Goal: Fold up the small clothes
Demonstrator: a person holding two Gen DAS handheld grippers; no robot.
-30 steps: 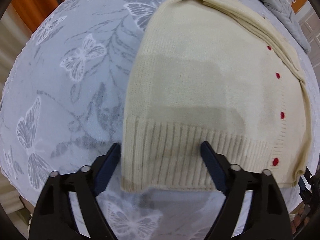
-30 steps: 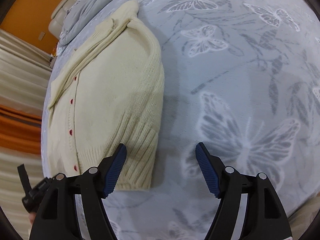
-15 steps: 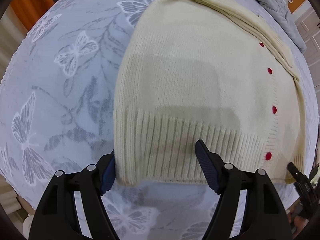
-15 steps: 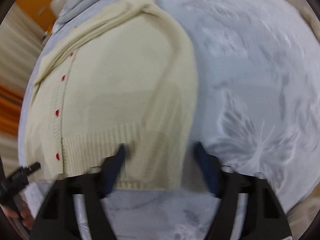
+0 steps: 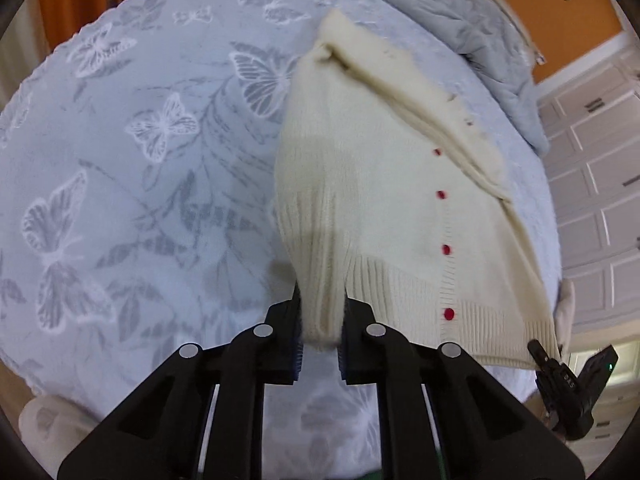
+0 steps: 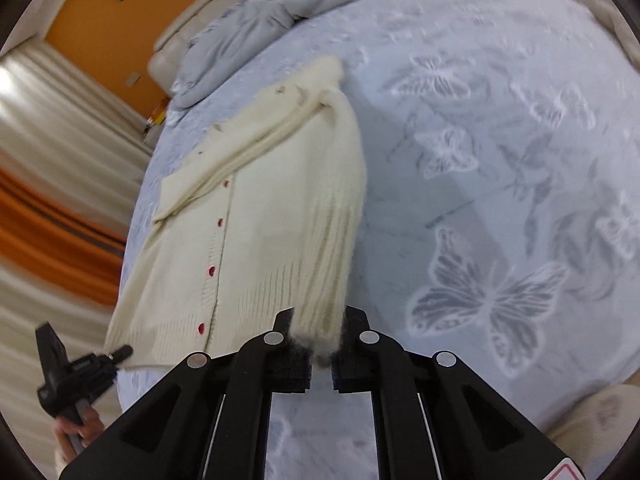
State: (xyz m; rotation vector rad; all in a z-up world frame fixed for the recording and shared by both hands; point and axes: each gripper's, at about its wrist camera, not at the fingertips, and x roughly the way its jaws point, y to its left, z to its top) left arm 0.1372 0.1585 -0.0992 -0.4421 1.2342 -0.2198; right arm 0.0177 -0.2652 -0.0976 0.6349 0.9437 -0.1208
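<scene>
A cream knitted cardigan (image 5: 384,200) with red buttons lies on a pale blue butterfly bedspread (image 5: 140,168). My left gripper (image 5: 320,332) is shut on the ribbed hem at its left corner and lifts it. My right gripper (image 6: 318,340) is shut on the ribbed hem at the other corner of the cardigan (image 6: 280,216). The right gripper also shows at the lower right of the left wrist view (image 5: 560,376), and the left gripper at the lower left of the right wrist view (image 6: 84,368). The hem is bunched between each pair of jaws.
A crumpled grey quilt (image 5: 460,20) lies at the far end of the bed, also in the right wrist view (image 6: 280,12). White panelled cupboards (image 5: 600,200) stand to the right, orange and cream curtains (image 6: 52,200) to the left. The bed's edge is near me.
Both grippers were open over the hem; they have shut on its two corners and raised them. The hem has gathered into folds and the views have pulled back.
</scene>
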